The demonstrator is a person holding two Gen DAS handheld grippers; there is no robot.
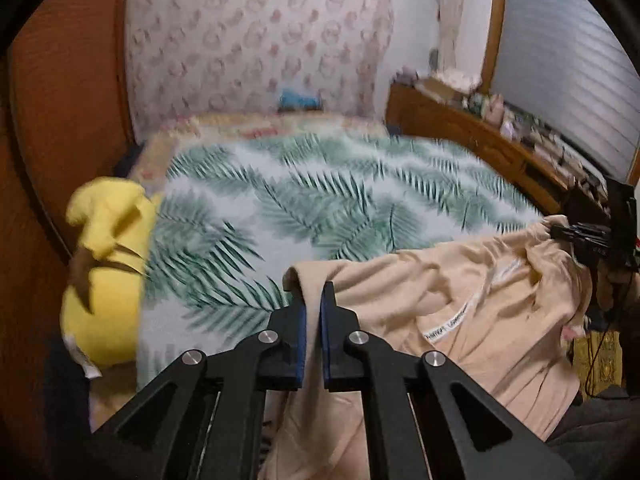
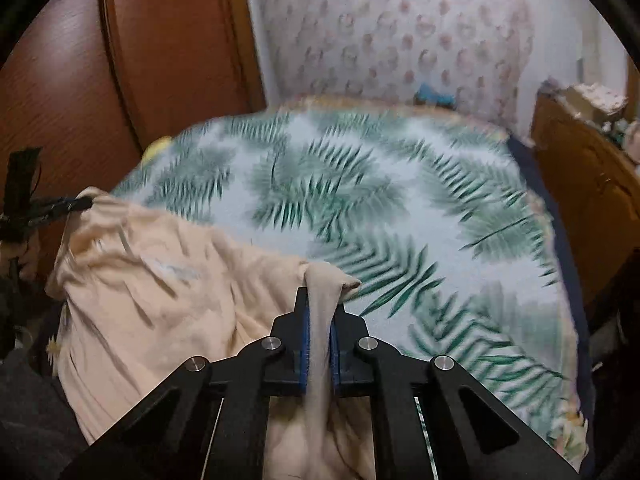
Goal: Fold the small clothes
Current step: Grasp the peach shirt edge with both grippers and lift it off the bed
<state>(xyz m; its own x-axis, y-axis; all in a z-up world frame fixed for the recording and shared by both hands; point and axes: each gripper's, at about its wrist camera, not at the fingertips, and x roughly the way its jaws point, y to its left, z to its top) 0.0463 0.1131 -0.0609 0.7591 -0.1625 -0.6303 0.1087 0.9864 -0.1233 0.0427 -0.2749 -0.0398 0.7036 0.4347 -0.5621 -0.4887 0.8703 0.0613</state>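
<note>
A peach garment (image 1: pixel 480 320) hangs stretched between my two grippers above the near edge of the bed. My left gripper (image 1: pixel 314 296) is shut on one corner of it; the cloth runs down between the blue pads. My right gripper (image 2: pixel 320 300) is shut on the other corner, with a bunched strip of cloth pinched between its pads. The right gripper also shows at the far right of the left wrist view (image 1: pixel 560 232), and the left gripper at the far left of the right wrist view (image 2: pixel 80 202). A white label with dark lettering (image 1: pixel 446 326) shows on the garment (image 2: pixel 160 292).
A bed with a palm-leaf cover (image 1: pixel 320 200) (image 2: pixel 360 200) lies ahead. A yellow plush toy (image 1: pixel 108 268) sits at its left edge by a wooden panel (image 1: pixel 60 120). A wooden shelf with small items (image 1: pixel 500 140) runs along the right. A floral curtain (image 1: pixel 256 40) hangs behind.
</note>
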